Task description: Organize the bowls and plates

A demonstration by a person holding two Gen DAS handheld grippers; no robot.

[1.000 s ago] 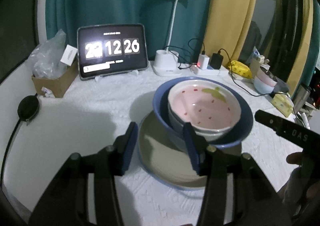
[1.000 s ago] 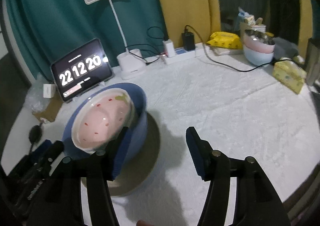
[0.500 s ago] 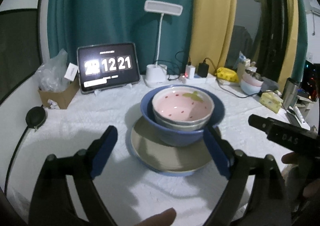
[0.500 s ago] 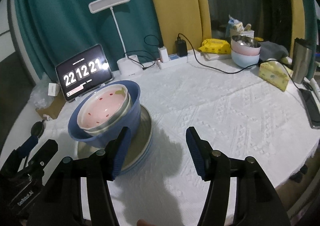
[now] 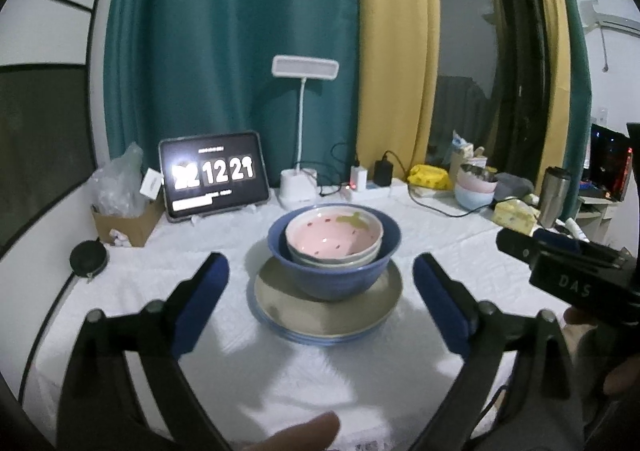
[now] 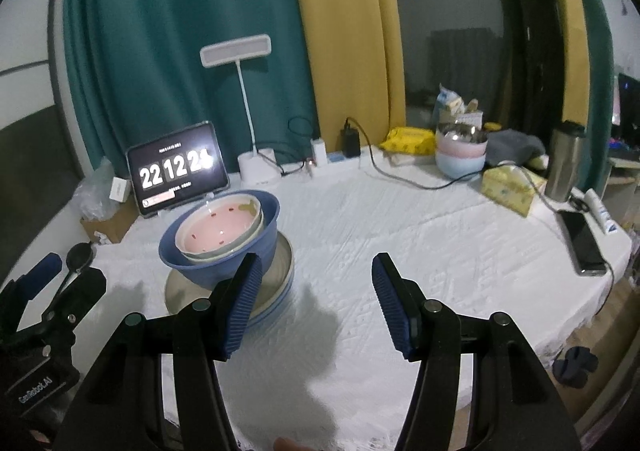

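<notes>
Blue-padded jaws of the left gripper (image 5: 320, 291) have just been opening and now stand wide with nothing between them, while the right gripper (image 6: 316, 299) sits about half open and empty. Just ahead of the left tool, and ahead-left of the right one, beige plates (image 5: 326, 315) carry a blue bowl (image 5: 334, 271) with a pink strawberry bowl (image 5: 334, 241) nested inside. Glazed ceramic likely handles heavy, slick and breakable, so the plate rim, taken from both sides, looks the safest hold.

bowls (image 5: 334, 251) on plate (image 5: 328, 311)
</notes>
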